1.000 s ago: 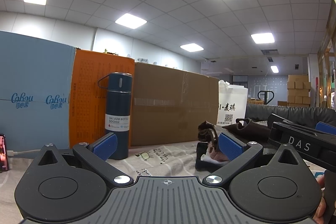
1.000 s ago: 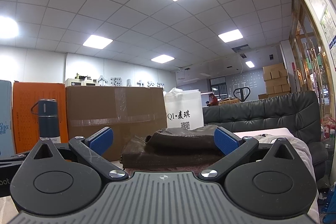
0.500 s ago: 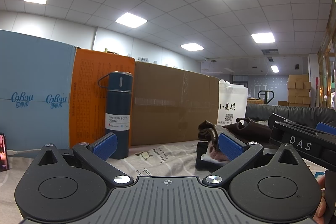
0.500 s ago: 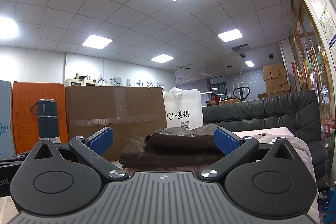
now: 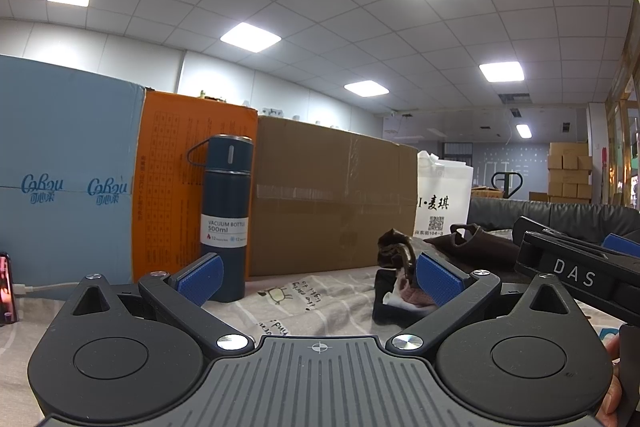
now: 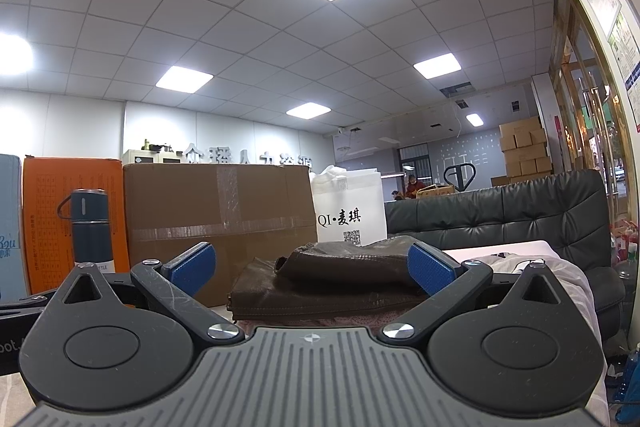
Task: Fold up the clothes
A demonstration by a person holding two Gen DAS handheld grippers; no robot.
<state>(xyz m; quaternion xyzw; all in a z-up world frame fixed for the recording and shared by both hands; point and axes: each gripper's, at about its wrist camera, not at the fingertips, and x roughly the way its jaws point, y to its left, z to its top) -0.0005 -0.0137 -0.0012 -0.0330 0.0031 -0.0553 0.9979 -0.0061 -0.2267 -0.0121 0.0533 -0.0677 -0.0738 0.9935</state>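
Here both tongs stand wide apart and hold nothing: the left gripper (image 5: 318,277) over a printed grey cloth (image 5: 316,301), the right gripper (image 6: 310,269) facing folded brown clothes (image 6: 320,287) just beyond. Far left, a dark flask (image 5: 226,217) reads "VACUUM BOTTLE 500ml"; a white bag (image 6: 350,211) reads "QI·麦琪". Cartons (image 5: 332,201) wall the far edge.

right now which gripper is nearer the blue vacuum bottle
Left. The left gripper has the vacuum bottle just beyond its left fingertip. From the right gripper the same bottle looks smaller, farther back and off to the left.
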